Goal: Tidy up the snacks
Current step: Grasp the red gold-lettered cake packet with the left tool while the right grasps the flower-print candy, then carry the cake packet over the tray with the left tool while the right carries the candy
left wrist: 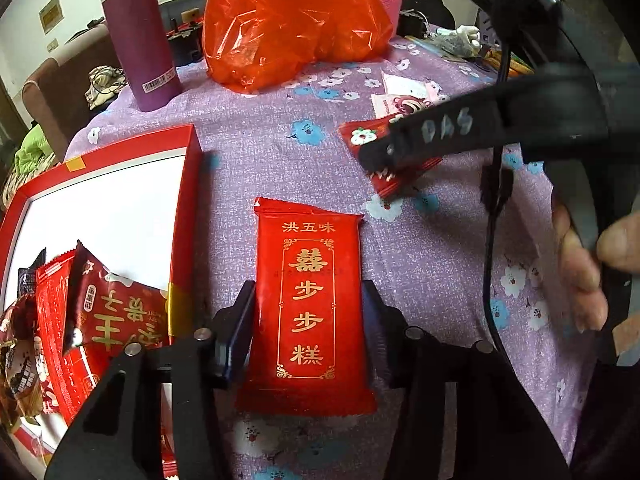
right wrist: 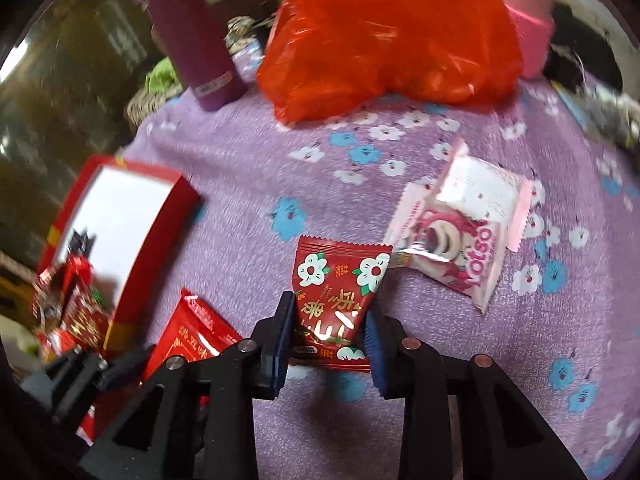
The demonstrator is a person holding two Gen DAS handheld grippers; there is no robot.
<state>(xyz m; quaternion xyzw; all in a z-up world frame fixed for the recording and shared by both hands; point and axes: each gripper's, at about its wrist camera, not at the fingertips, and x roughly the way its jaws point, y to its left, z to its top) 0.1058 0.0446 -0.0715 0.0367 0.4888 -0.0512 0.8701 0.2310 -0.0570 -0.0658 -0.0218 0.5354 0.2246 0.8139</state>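
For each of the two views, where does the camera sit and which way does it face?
Left wrist: behind the left gripper, facing across the table at the gold-lettered red packet between its fingers; right gripper and hand show at right.
Right wrist: behind the right gripper, facing the flower packet it pinches; left gripper at lower left.
Shared: red box, red bag, purple bottle.

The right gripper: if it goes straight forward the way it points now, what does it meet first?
The right gripper already has the small red flower packet between its fingers. Beyond it, slightly right, lies the pink Lotso packet, probably next; depth is unclear.
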